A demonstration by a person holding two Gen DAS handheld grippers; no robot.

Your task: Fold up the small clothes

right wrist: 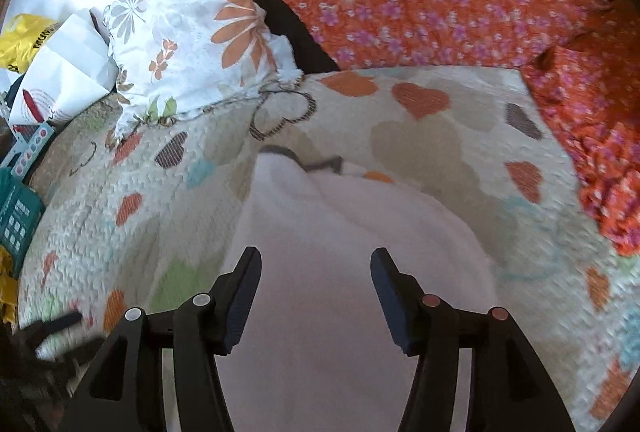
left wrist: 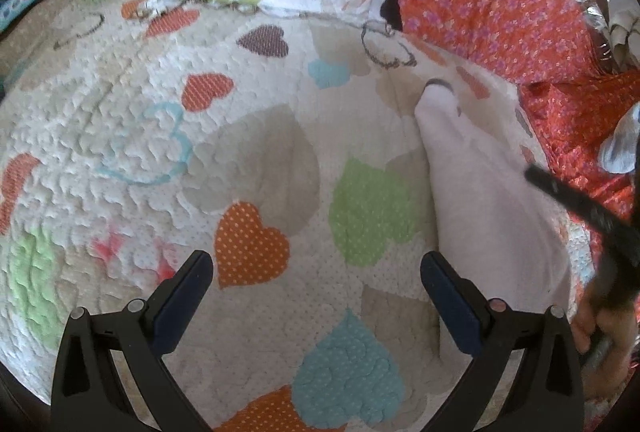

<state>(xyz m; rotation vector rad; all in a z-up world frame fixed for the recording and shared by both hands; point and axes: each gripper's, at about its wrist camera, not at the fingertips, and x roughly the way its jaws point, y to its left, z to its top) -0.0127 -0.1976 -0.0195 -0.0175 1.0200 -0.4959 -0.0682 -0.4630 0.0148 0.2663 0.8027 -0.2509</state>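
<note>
A: So, where was the white garment (right wrist: 344,232)?

B: It lay on the heart-print quilt (left wrist: 248,136) of the bed, a soft pale heap with a dark-trimmed edge (right wrist: 280,151) at its twelve o'clock end. In the right wrist view it filled the middle and ran under the right tongs (right wrist: 316,272); in the left wrist view it sat at about three o'clock, well clear of the left tongs (left wrist: 316,272).

A: And the tongs?

B: Both stood apart with nothing pinched. The left tongs gaped wide over bare quilt. The right tongs stood parted above the cloth, and I saw no fabric between the pads.

A: How would it handle?

B: Light and limp, I'd judge. It would sag and slide on itself, so a pinch at a hem or corner, such as that trimmed edge, should serve better than a grab at the bulging middle.

A: Did the views differ?

B: Yes. The left wrist view alone showed the person's hand (left wrist: 600,328) at four o'clock on the blurred right tool, and a grey-white sock-like piece (left wrist: 622,144) at three o'clock on the red floral cover (left wrist: 500,0). The right wrist view alone showed the papers and yellow bag (right wrist: 24,40) at ten o'clock beside the flowered pillow (right wrist: 192,32).
</note>
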